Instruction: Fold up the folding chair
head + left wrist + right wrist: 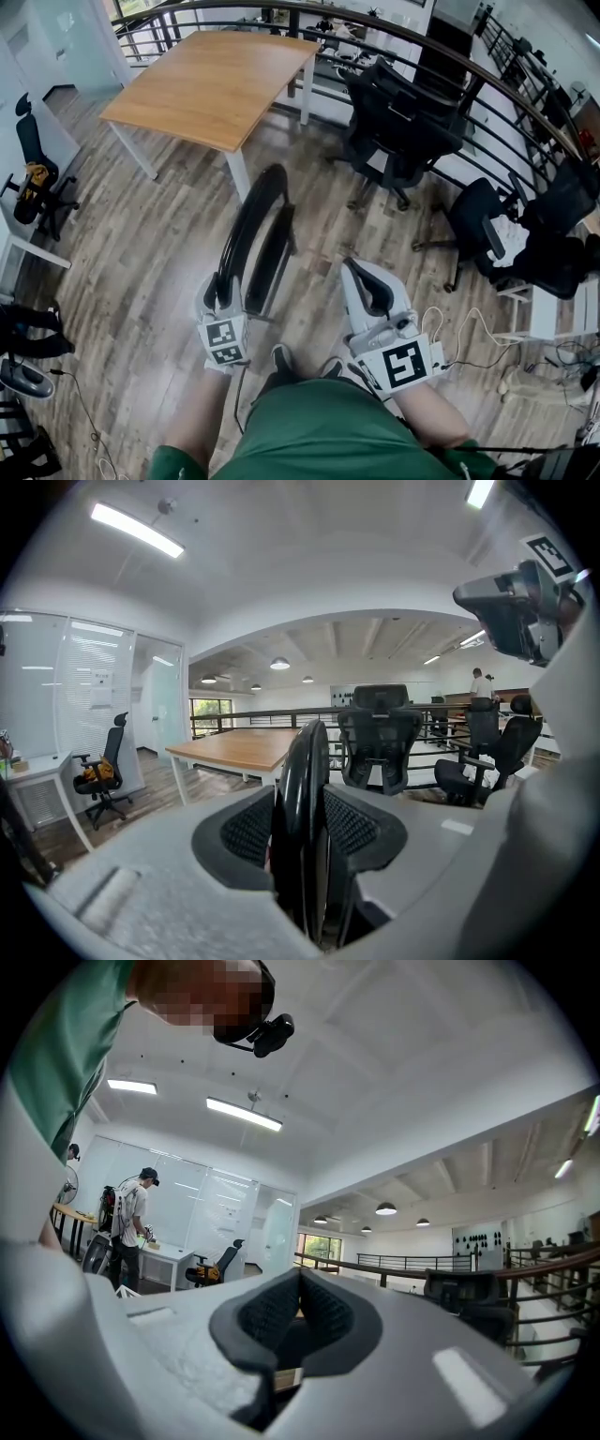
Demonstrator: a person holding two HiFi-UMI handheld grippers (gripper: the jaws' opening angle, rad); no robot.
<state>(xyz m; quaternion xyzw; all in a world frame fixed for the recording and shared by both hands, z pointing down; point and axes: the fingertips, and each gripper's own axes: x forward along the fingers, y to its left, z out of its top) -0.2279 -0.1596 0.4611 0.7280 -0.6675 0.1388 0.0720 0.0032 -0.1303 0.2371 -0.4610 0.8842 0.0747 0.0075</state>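
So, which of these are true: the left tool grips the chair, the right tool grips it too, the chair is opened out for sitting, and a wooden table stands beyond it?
1. The left tool is clamped on the black folding chair. True.
2. The right tool grips the chair as well. False: its jaws are closed on nothing, and it is held apart from the chair.
3. The folding chair is opened out, ready for sitting. False: it is folded flat and held upright on edge.
4. A wooden table stands beyond the chair. True.
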